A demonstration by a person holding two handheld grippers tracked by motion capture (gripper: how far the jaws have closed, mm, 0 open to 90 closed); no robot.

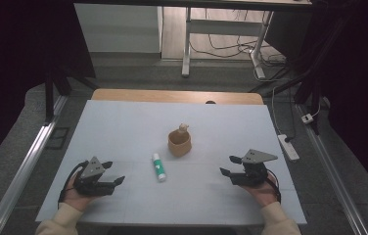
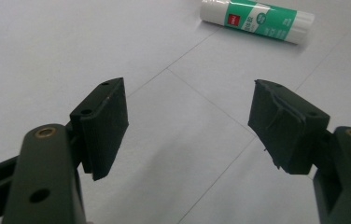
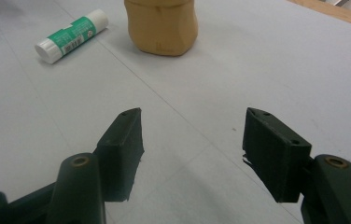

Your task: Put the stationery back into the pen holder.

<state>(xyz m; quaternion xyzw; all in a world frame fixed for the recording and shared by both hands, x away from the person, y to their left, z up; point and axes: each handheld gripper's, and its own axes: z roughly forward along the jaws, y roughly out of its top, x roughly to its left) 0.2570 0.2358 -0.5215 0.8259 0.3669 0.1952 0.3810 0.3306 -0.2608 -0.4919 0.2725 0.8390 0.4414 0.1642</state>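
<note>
**Both grippers open, glue stick and wooden cup between them**

Glue stick (image 1: 158,167), white with green label, lies flat on the sheet about midway between the 2 grippers, nearer the person than the cup. Tan wooden cup (image 1: 179,142) stands upright just beyond it, close but apart, with a small tan piece sticking out the top. Left gripper (image 1: 114,173) low over the sheet, jaws spread wide, nothing between them; glue stick ahead of it, path bare. Right gripper (image 1: 230,165) likewise low, jaws apart, empty; cup and glue stick ahead of it, nothing in between.

Surface: white sheet (image 1: 123,127) over a wooden table (image 1: 172,96), wood edge showing at the far side. Beyond: grey floor, white desk legs (image 1: 187,54), loose cables, power strip (image 1: 288,147) on the floor at right. Metal rails (image 1: 23,171) run along both sides.
</note>
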